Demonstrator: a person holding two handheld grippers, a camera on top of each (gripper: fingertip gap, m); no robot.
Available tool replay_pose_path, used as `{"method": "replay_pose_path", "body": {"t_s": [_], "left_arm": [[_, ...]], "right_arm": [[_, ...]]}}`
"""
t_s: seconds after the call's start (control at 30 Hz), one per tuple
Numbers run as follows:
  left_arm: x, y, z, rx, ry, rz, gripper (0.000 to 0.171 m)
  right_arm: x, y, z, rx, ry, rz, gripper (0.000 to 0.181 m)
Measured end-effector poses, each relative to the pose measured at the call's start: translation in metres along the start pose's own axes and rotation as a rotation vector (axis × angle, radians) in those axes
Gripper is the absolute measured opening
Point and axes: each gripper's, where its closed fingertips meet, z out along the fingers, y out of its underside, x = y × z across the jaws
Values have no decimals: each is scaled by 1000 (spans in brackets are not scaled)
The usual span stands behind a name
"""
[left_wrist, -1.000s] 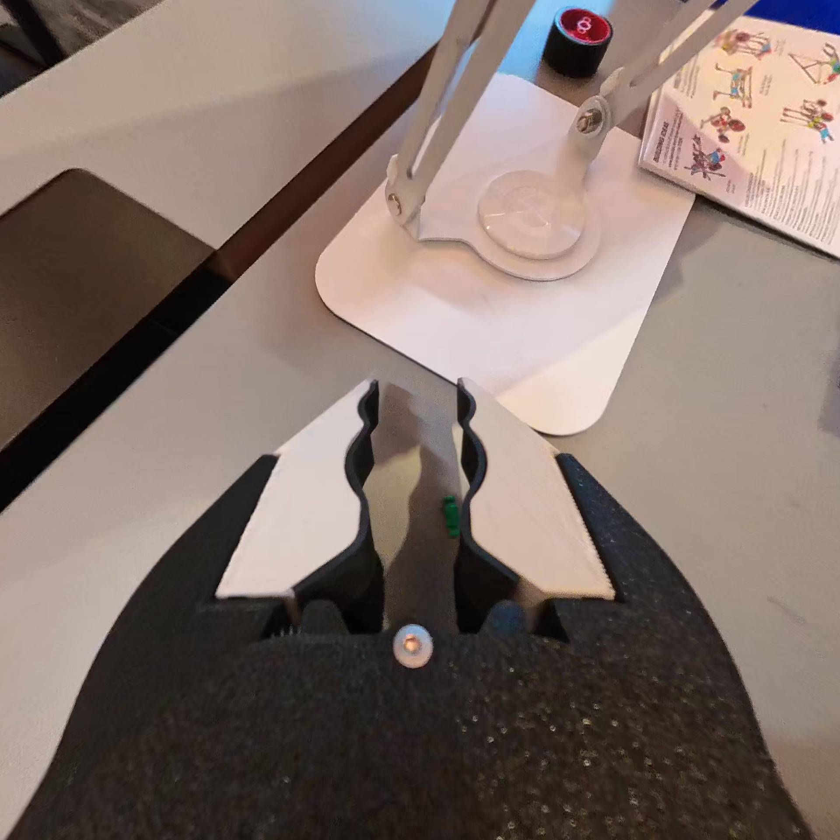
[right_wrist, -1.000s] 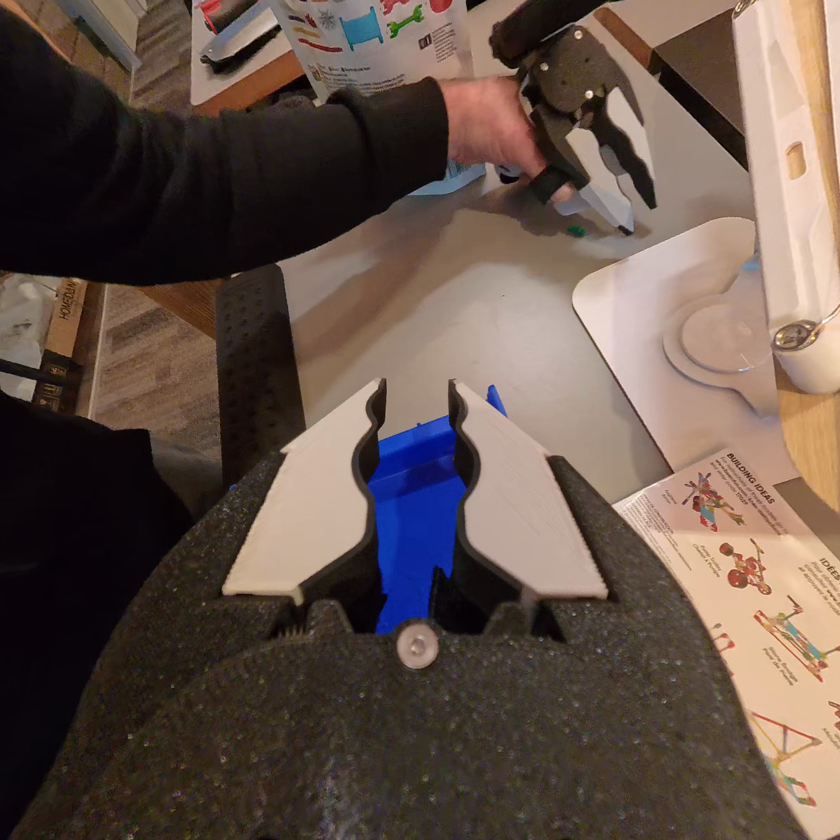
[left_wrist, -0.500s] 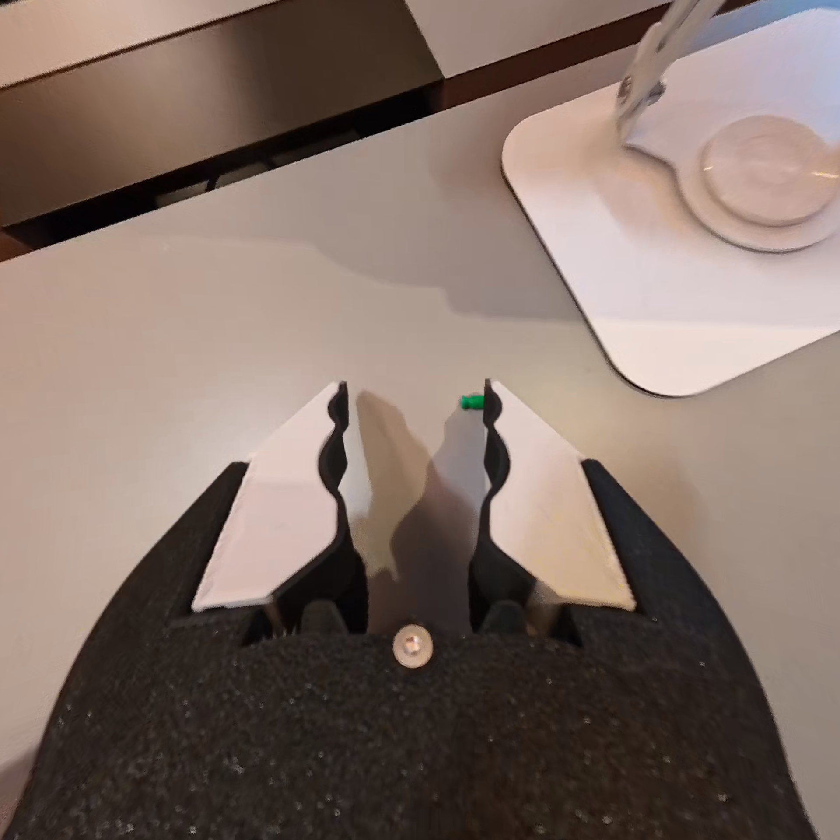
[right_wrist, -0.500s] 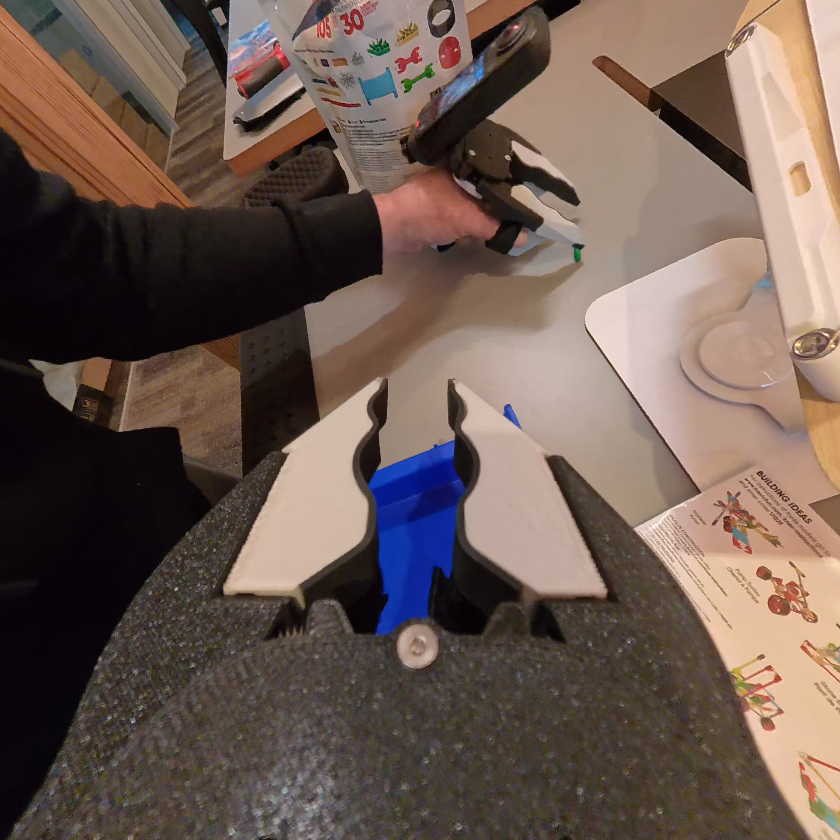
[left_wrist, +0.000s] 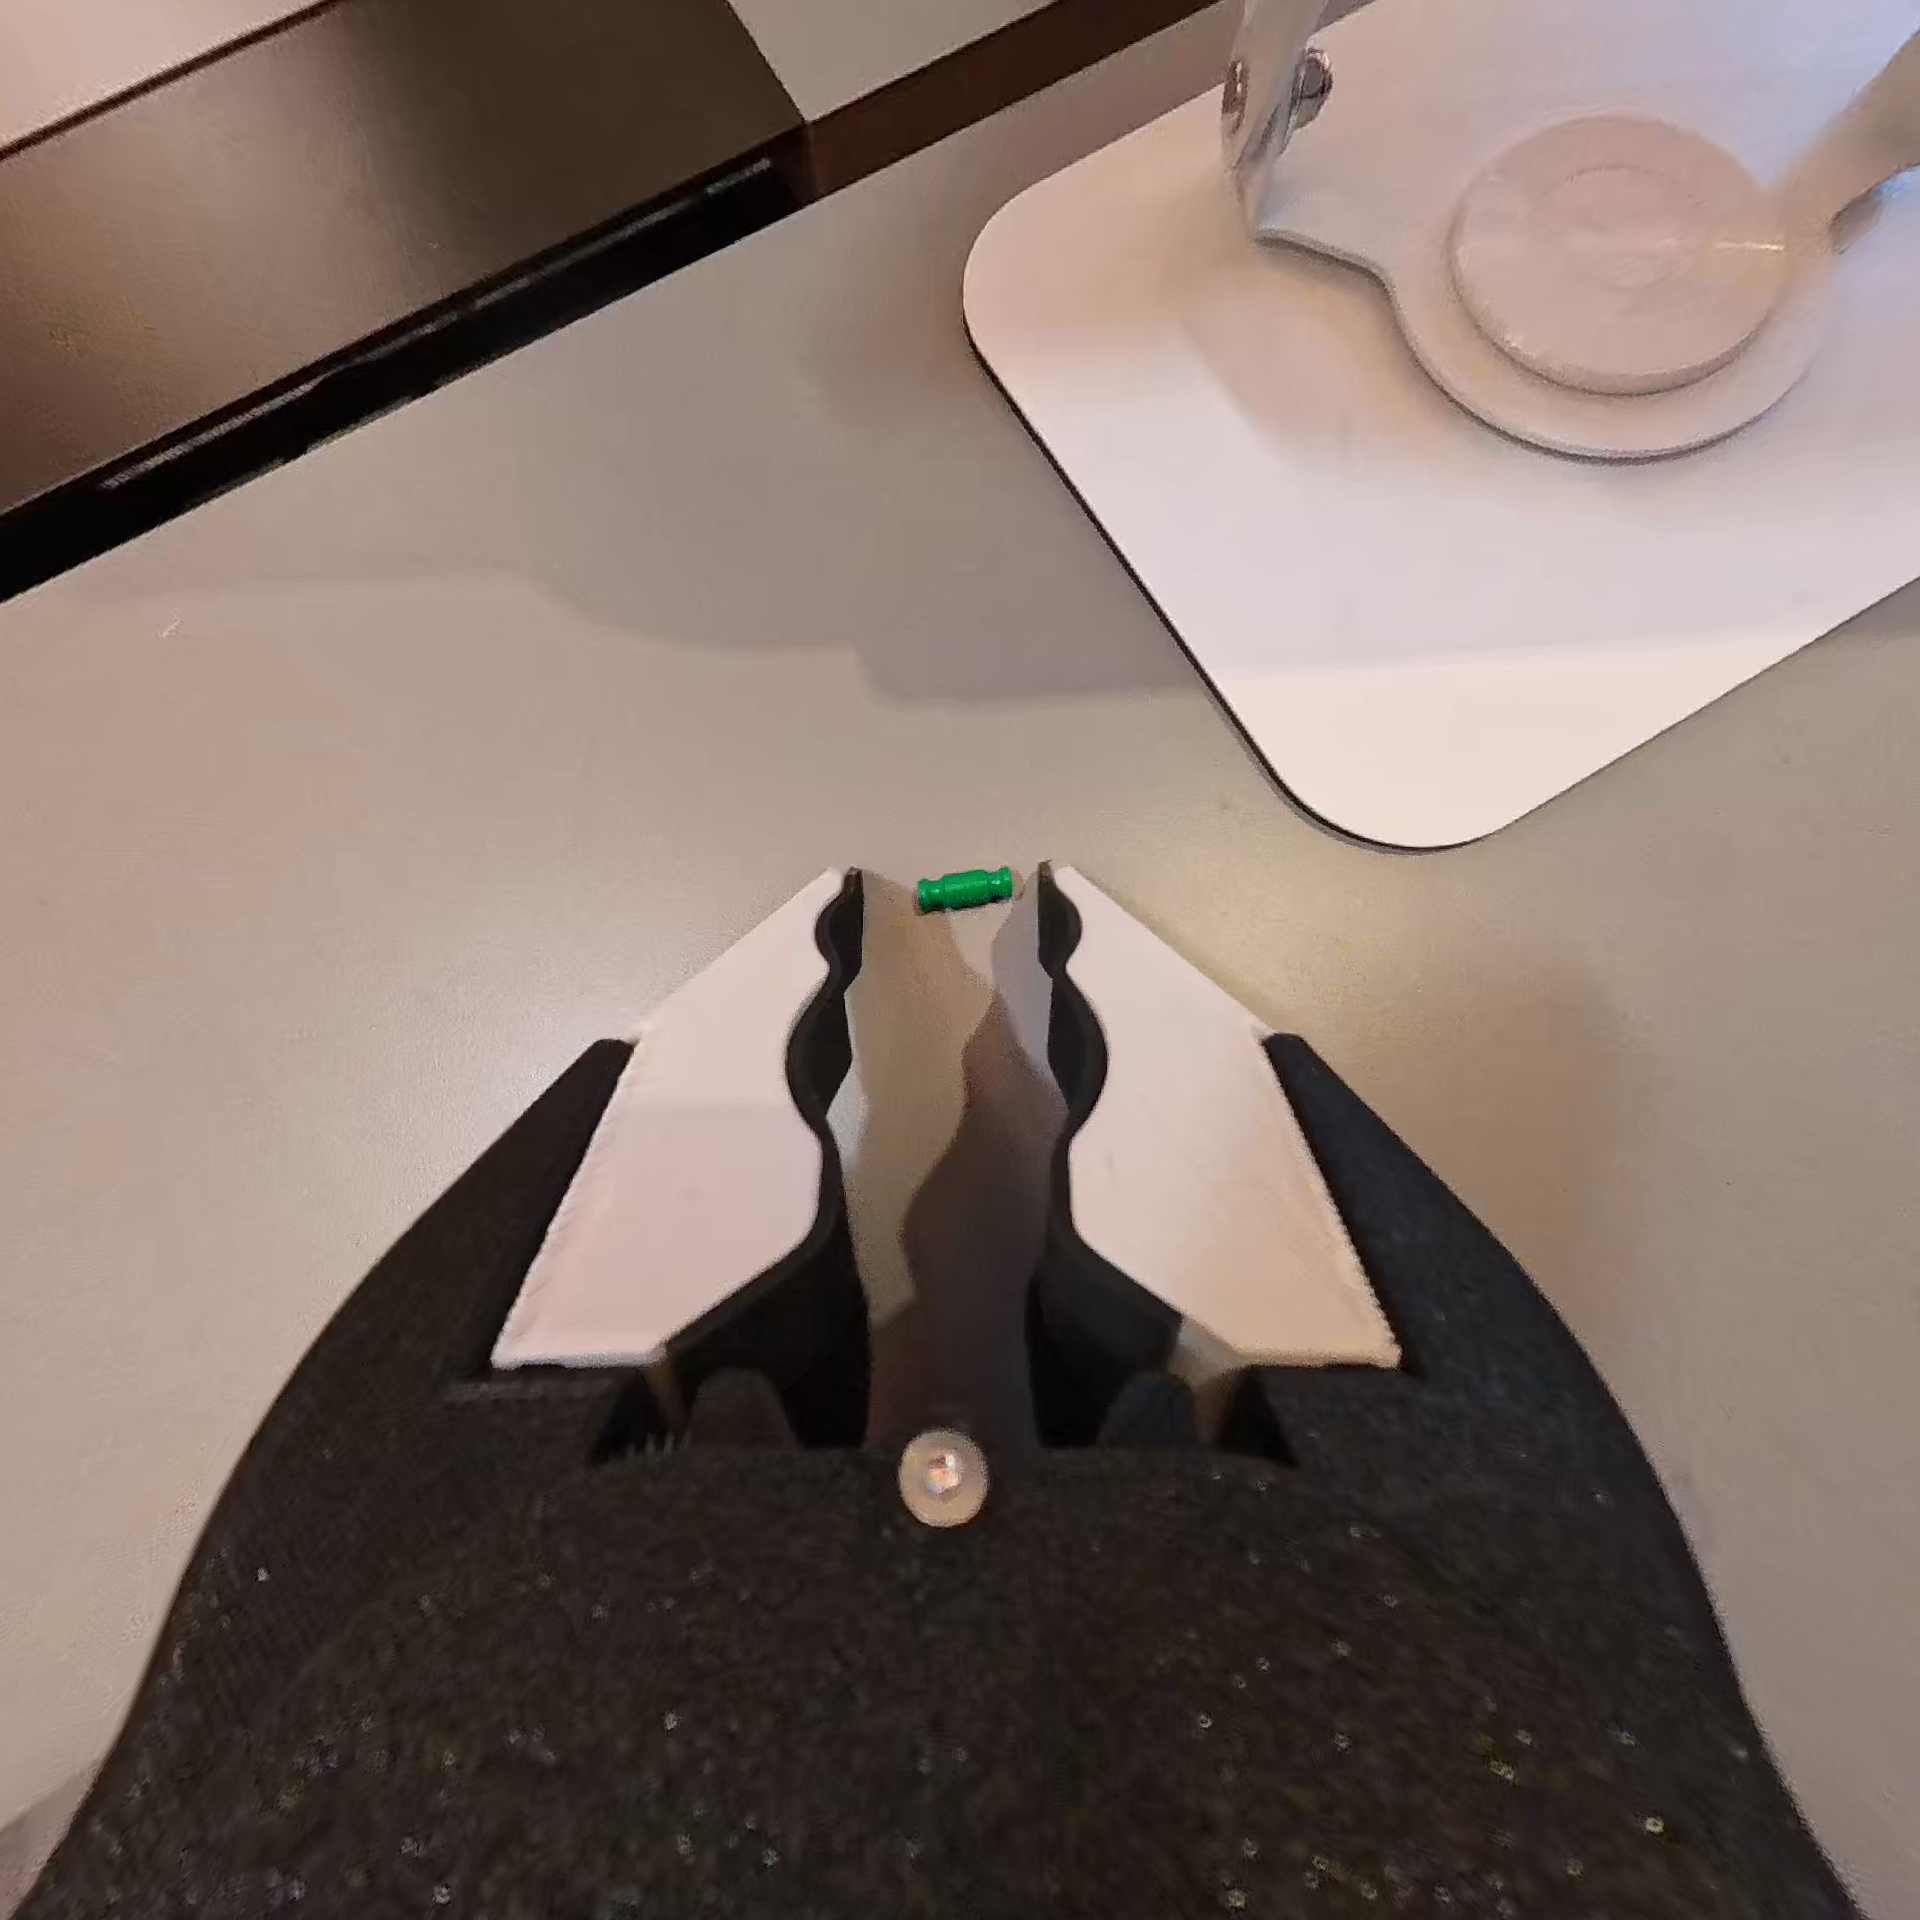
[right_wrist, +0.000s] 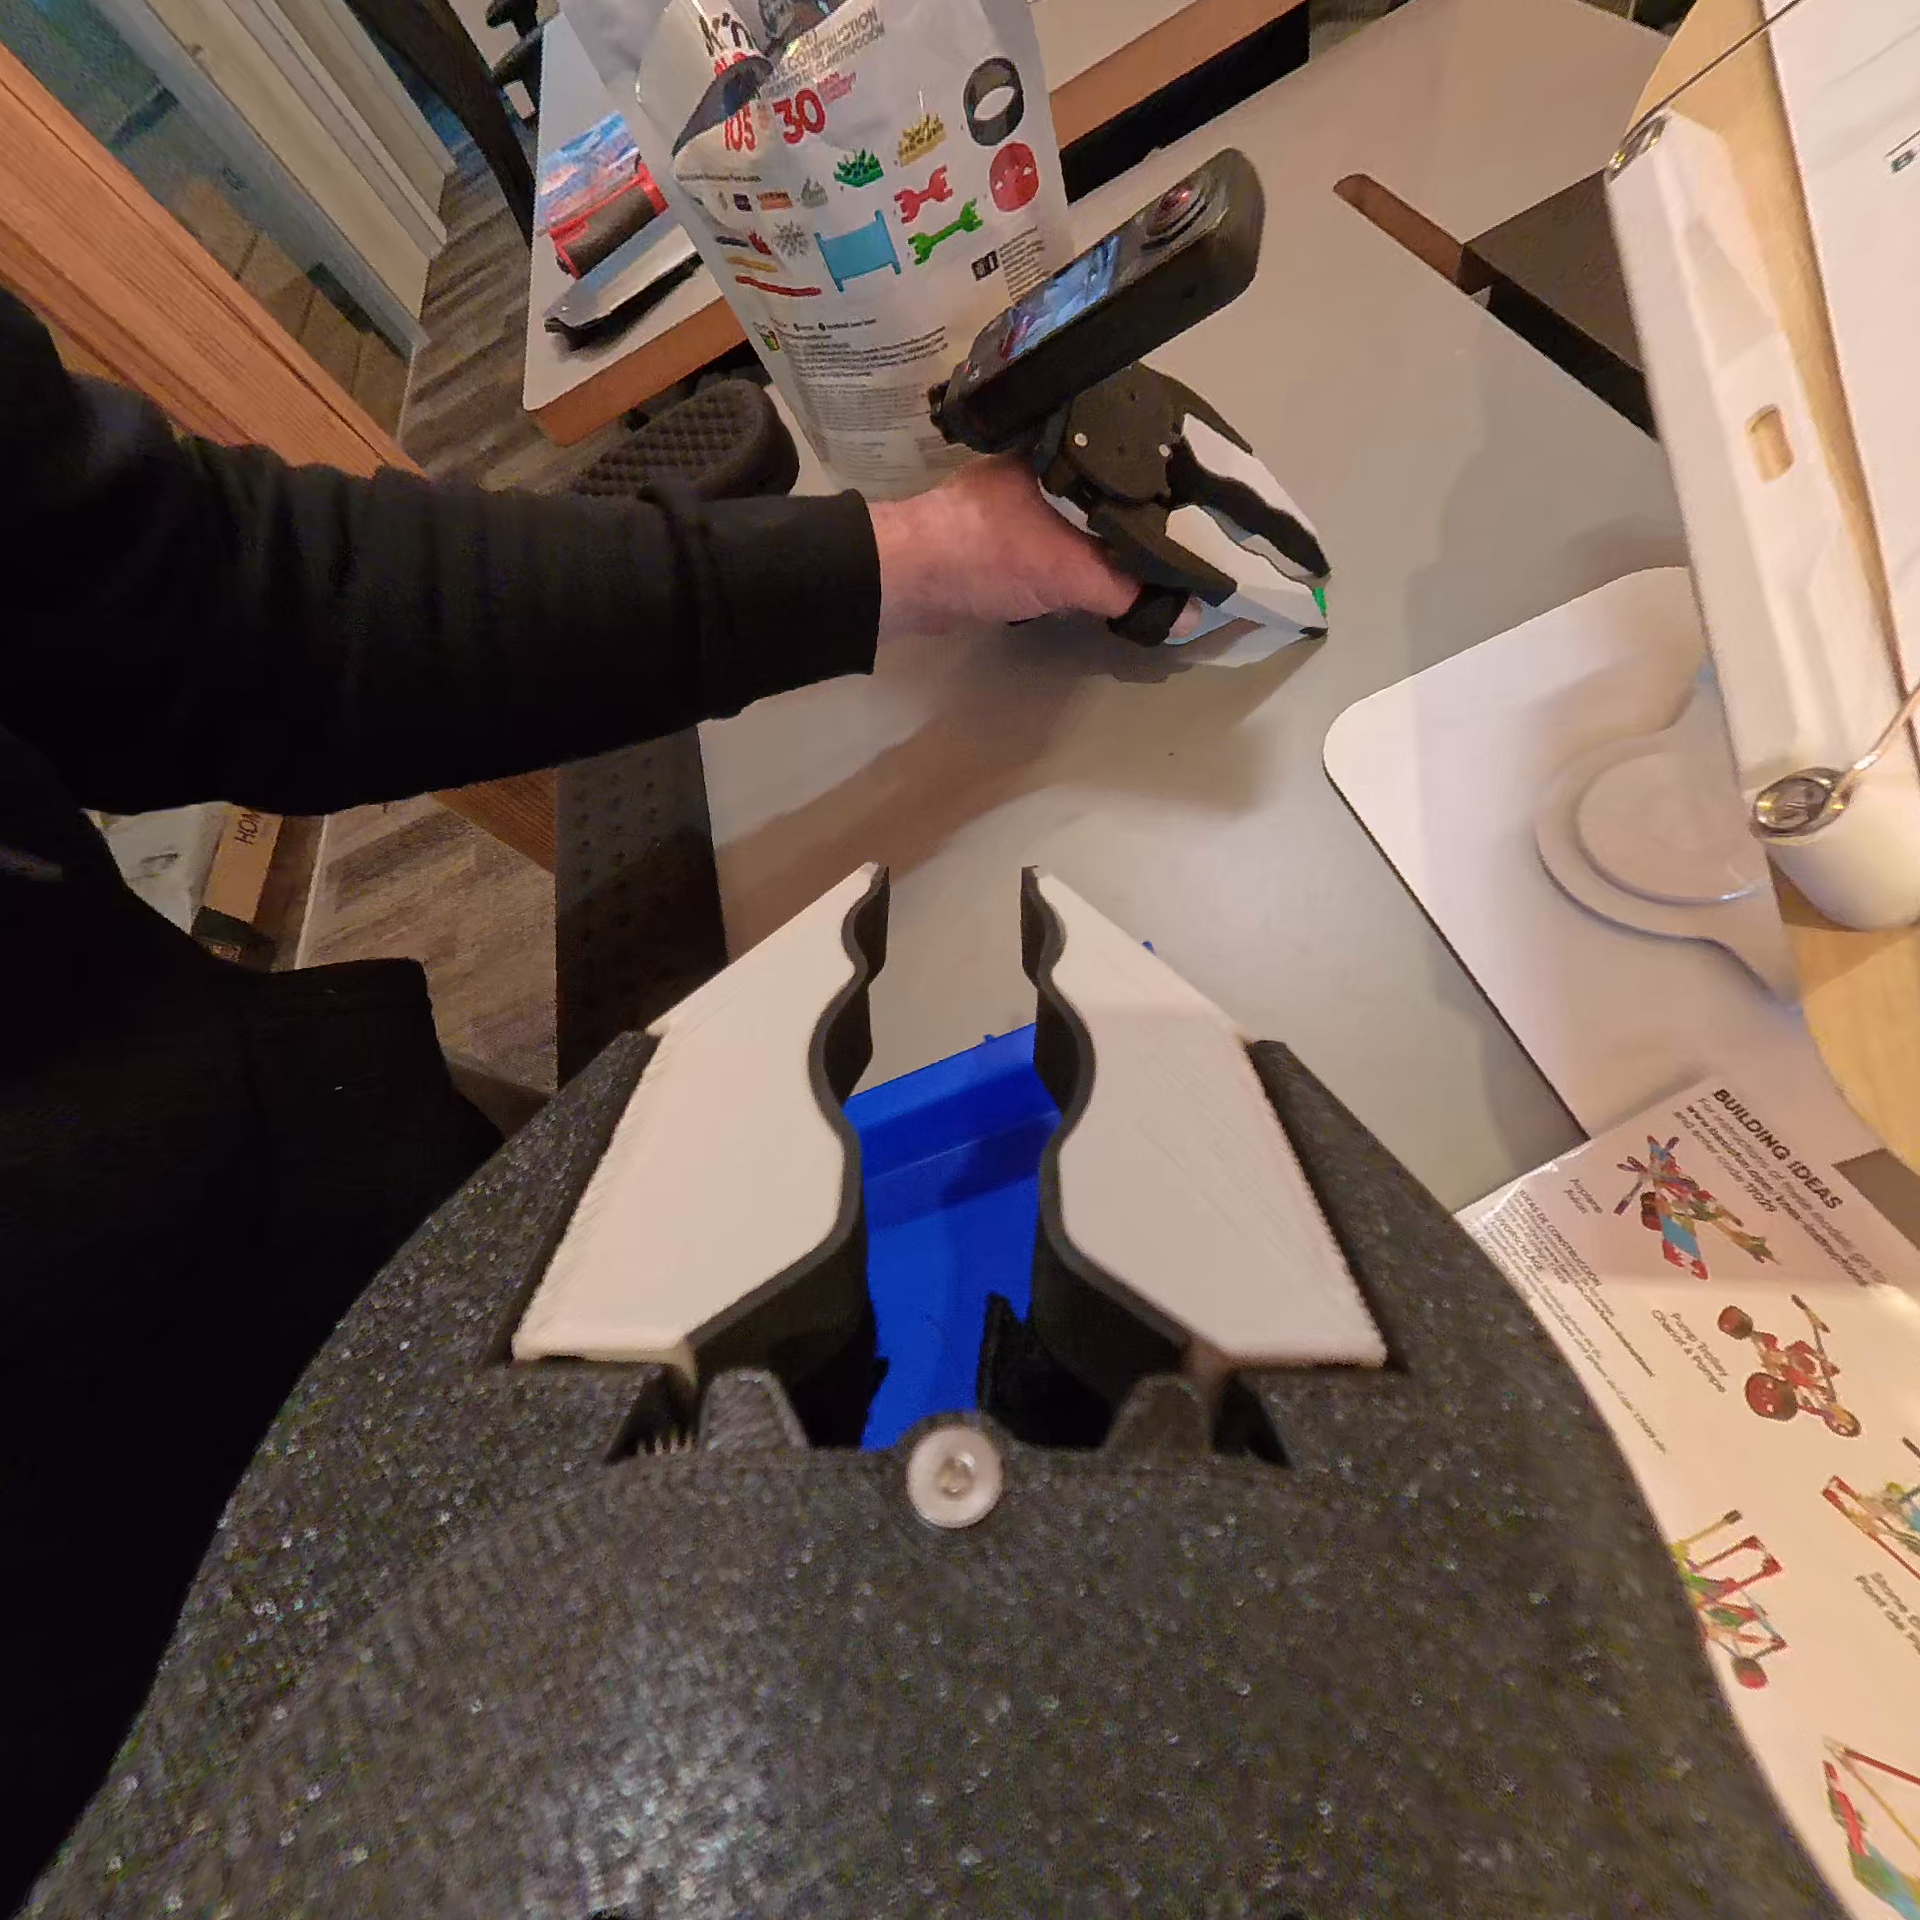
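green peg (left_wrist: 963, 890) between the spread tips of left gripper (left_wrist: 945, 883)
left gripper sits low over the table (left_wrist: 520, 779), fingers parted; the peg lies crosswise between the tips and seems to touch neither. white base (left_wrist: 1455, 623) is near, ahead and to the right. right gripper (right_wrist: 954, 883) hangs parted and empty above the blue bin (right_wrist: 940, 1174), leaflet (right_wrist: 1714, 1351) beside it.

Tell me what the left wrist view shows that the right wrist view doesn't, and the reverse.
Only the left wrist view shows the green peg whole, lying crosswise on the table between the open fingertips of the left gripper, apparently untouched.

Only the right wrist view shows the right gripper, open over a blue bin, plus the hand on the left gripper's handle, a printed pouch and an instruction sheet.

Both show the grey table and the white stand base.
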Motion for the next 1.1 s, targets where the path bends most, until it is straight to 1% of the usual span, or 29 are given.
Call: {"method": "replay_pose_path", "body": {"t_s": [0.07, 0.23, 0.3, 0.33, 0.4, 0.47, 0.5, 0.57, 0.63, 0.67, 0.73, 0.77, 0.83, 0.87, 0.9, 0.97, 1.0, 1.1], "left_arm": [[0, 0, -1, 6, -14, 8, 16], [0, 0, -4, 23, -34, 17, 16], [6, -4, -12, 44, -21, 2, 16], [11, -8, -22, 59, -26, 16, 16], [25, -25, -56, 108, -31, 63, 16], [33, -53, -114, 200, -79, 87, 16], [31, -62, -147, 218, -117, 104, 16], [15, -79, -214, 249, -231, 133, 16], [-16, -86, -273, 249, -362, 141, 16], [-32, -84, -293, 224, -408, 142, 16], [-65, -68, -316, 132, -482, 129, 16], [-79, -61, -323, 106, -520, 126, 16], [-96, -37, -320, -8, -526, 97, 19], [-103, -26, -316, -55, -539, 83, 31], [-105, -23, -312, -56, -546, 88, 35], [-100, -19, -306, -64, -532, 110, 37], [-99, -16, -305, -76, -543, 124, 42], [-95, -5, -305, -95, -526, 102, 47]], "right_arm": [[2, 0, -2, 7, 2, 7, 23], [5, 0, -4, 9, 6, 11, 23], [6, -1, -5, 10, 6, 9, 23], [6, 0, -5, 8, 8, 8, 23], [7, 2, -5, -6, 15, -2, 24], [10, 9, -4, -42, 35, -19, 24], [10, 13, -3, -64, 45, -36, 24], [9, 19, 0, -90, 45, -53, 24], [4, 23, 4, -96, 28, -52, 24], [3, 26, 7, -105, 26, -55, 24], [3, 31, 14, -130, 41, -61, 24], [4, 34, 18, -142, 52, -62, 25], [8, 42, 25, -176, 89, -56, 26], [10, 46, 28, -191, 100, -52, 27], [11, 49, 30, -201, 111, -48, 28], [17, 60, 33, -228, 157, -38, 29], [19, 67, 34, -247, 172, -36, 29], [23, 90, 39, -296, 201, -39, 29]]}}
